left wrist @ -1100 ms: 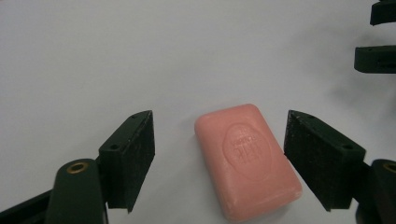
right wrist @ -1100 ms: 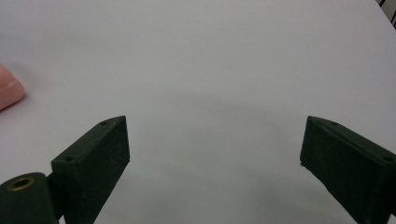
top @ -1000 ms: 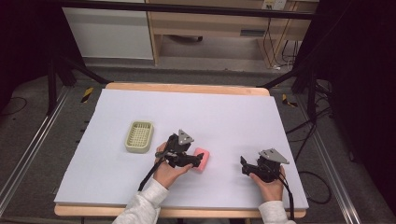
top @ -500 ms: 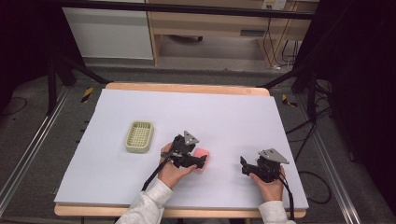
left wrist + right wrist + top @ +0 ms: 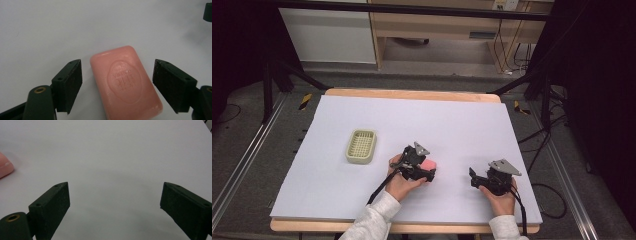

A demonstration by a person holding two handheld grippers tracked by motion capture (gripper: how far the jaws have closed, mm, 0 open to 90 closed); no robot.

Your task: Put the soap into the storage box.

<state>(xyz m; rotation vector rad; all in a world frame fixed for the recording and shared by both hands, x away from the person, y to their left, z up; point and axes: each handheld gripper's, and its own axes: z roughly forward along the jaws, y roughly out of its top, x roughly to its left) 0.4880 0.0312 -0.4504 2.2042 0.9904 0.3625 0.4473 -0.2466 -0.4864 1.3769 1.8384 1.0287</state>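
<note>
High view: soap (image 5: 429,164) lies flat on the white mat (image 5: 462,130), near the front edge, a bit left of centre. Left gripper (image 5: 428,173) sits right over it, so just a pink corner shows past the black body. Tray (image 5: 361,146) — pale, slotted — is on the mat to the left of the soap, well apart from it. Right gripper (image 5: 471,176) rests low over the mat further right, jaws pointing left toward the soap, apart from it. Both sleeves come in from the bottom edge.

Left gripper view: soap (image 5: 125,82) sits between the jaws, long axis running away from the camera and angled slightly, embossed stamp facing up. Left gripper (image 5: 117,86) is spread wide — clear gap of mat on each side of the bar, pads not touching it. Gap looks narrower on the left pad than the right. Soap rests on the mat, not lifted.

Right gripper view: right gripper (image 5: 115,202) is wide open with bare mat between the jaws. Soap (image 5: 5,166) shows as a pink corner at the far left edge, well clear of the jaws.
</note>
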